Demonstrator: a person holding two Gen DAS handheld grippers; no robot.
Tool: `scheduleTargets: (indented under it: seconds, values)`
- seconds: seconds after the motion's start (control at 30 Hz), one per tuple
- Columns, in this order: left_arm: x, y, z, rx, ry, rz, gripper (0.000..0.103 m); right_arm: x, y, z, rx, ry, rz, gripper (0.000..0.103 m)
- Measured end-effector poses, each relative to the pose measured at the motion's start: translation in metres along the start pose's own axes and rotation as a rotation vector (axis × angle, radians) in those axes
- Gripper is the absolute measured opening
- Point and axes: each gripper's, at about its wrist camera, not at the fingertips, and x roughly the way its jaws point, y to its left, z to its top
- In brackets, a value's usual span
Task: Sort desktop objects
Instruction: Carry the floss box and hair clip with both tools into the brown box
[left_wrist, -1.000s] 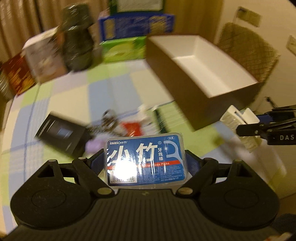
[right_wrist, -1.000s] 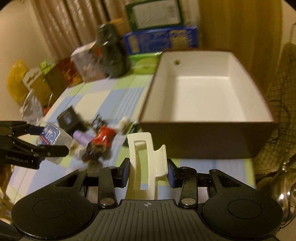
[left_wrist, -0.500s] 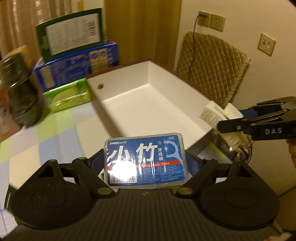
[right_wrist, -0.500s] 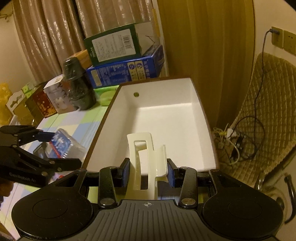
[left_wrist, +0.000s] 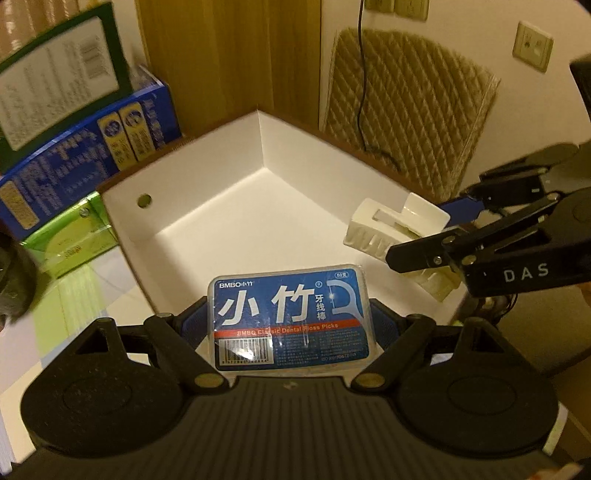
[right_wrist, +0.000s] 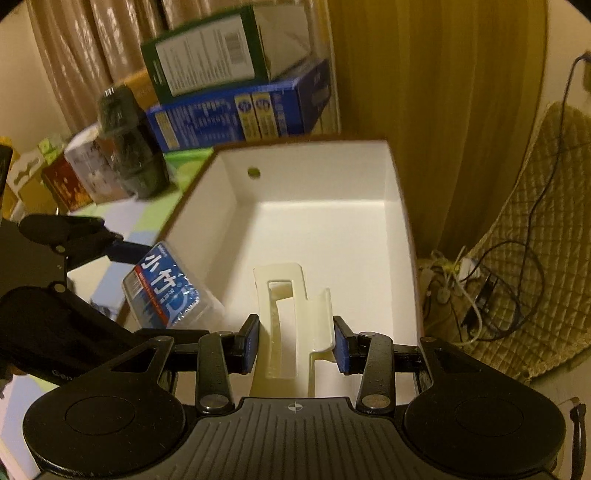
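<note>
One big white box (right_wrist: 314, 229) on the desk (left_wrist: 74, 291), both my claws over it: left claw (left_wrist: 291, 317) clamped on the floss picks pack (left_wrist: 290, 319), right claw (right_wrist: 295, 343) gripping a cream hair clip (right_wrist: 291, 321).

We see a glossy clear-plastic floss pick box (left_wrist: 290, 319) with a shiny blue paper label, a smooth cream plastic clip (right_wrist: 291, 321), and a matt white-lined cardboard box (right_wrist: 397, 206). Beside that box hangs quilted cloth (left_wrist: 406, 96); behind it stand glossy printed cartons (right_wrist: 236, 103).
</note>
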Motion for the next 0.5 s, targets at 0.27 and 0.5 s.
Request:
scheduleTargets:
  seconds: [0.27, 0.5]
  values:
    - [0.046, -0.003, 0.005, 0.087, 0.125, -0.053, 0.085, 0.038, -0.012, 0.007, -0.106, 0.116, 0.02, 0.038]
    - [0.074, -0.006, 0.001, 0.169, 0.211, -0.034, 0.085, 0.055, -0.014, 0.01, -0.164, 0.173, 0.032, 0.038]
